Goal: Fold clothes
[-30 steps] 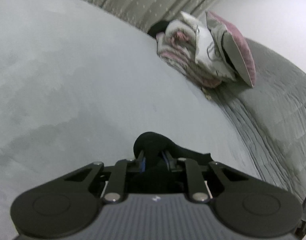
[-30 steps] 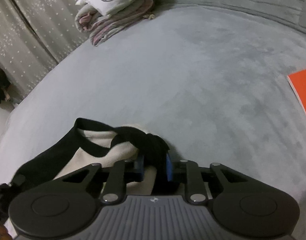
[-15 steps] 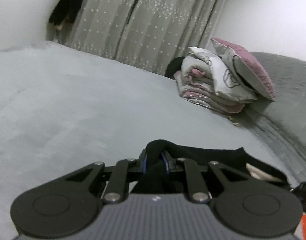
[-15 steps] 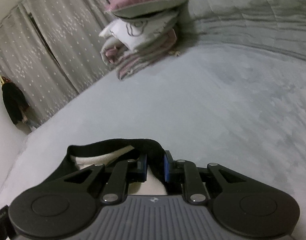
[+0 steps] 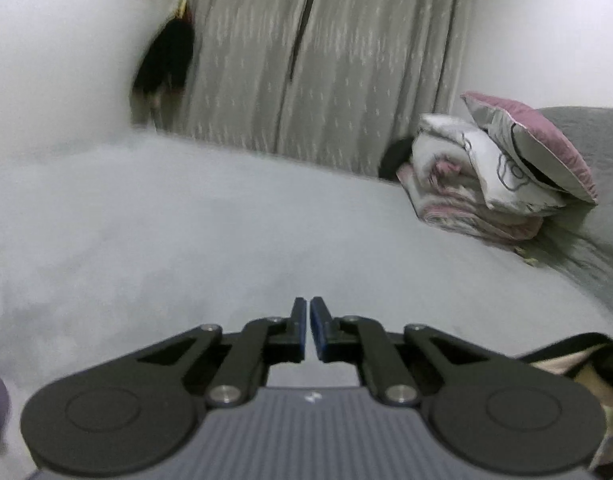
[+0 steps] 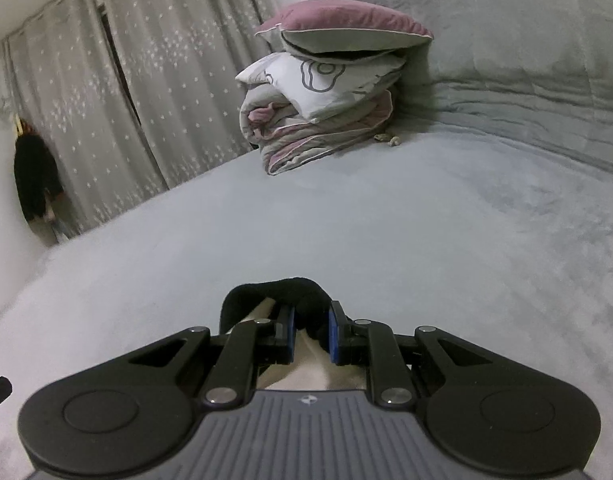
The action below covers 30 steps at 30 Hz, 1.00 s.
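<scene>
Left gripper (image 5: 309, 312) has its pads nearly together w/ nothing between them; it sits above bare grey bedspread (image 5: 210, 232). Right gripper (image 6: 311, 330) is clamped on the black-trimmed collar of a cream garment (image 6: 276, 292), which bunches up btwn its pads & runs back under the tool; in the left view the same garment shows at the lower right edge. No tidy fold visible yet — my guess is early stage; spreading & folding are still to do. Bedding pile (image 6: 326, 96) sits well apart.
</scene>
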Motion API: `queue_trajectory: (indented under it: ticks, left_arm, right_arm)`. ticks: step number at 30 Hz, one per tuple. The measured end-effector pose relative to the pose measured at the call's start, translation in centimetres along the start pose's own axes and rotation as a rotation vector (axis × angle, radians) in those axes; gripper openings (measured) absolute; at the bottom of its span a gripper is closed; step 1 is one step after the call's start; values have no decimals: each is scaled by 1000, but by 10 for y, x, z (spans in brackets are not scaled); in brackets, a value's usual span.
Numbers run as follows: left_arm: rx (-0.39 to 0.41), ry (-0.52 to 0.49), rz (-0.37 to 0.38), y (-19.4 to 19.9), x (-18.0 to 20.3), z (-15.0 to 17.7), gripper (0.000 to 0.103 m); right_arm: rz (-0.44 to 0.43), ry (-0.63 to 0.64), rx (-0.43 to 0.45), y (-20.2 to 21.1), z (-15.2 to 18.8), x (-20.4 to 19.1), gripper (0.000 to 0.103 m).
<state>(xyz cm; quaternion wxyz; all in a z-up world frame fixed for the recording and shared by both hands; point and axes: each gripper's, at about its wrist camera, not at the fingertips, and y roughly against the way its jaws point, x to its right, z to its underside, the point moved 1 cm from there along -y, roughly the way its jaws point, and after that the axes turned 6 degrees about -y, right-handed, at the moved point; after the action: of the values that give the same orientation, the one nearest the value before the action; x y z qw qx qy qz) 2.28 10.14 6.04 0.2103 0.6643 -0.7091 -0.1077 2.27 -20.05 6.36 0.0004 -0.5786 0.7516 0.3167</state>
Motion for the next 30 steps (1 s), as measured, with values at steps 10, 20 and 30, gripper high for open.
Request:
queue_trajectory:
  ticks: [10, 20, 30]
  left_arm:
    - [-196, 201, 181, -35, -36, 19, 45]
    - [-383, 173, 77, -74, -27, 46, 45]
    - [-410, 132, 69, -76, -16, 52, 40]
  right_arm:
    - [54, -28, -77, -3, 8, 30, 42]
    - [-13, -207, -292, -19, 13, 79, 45]
    - [28, -204, -268, -7, -1, 105, 52]
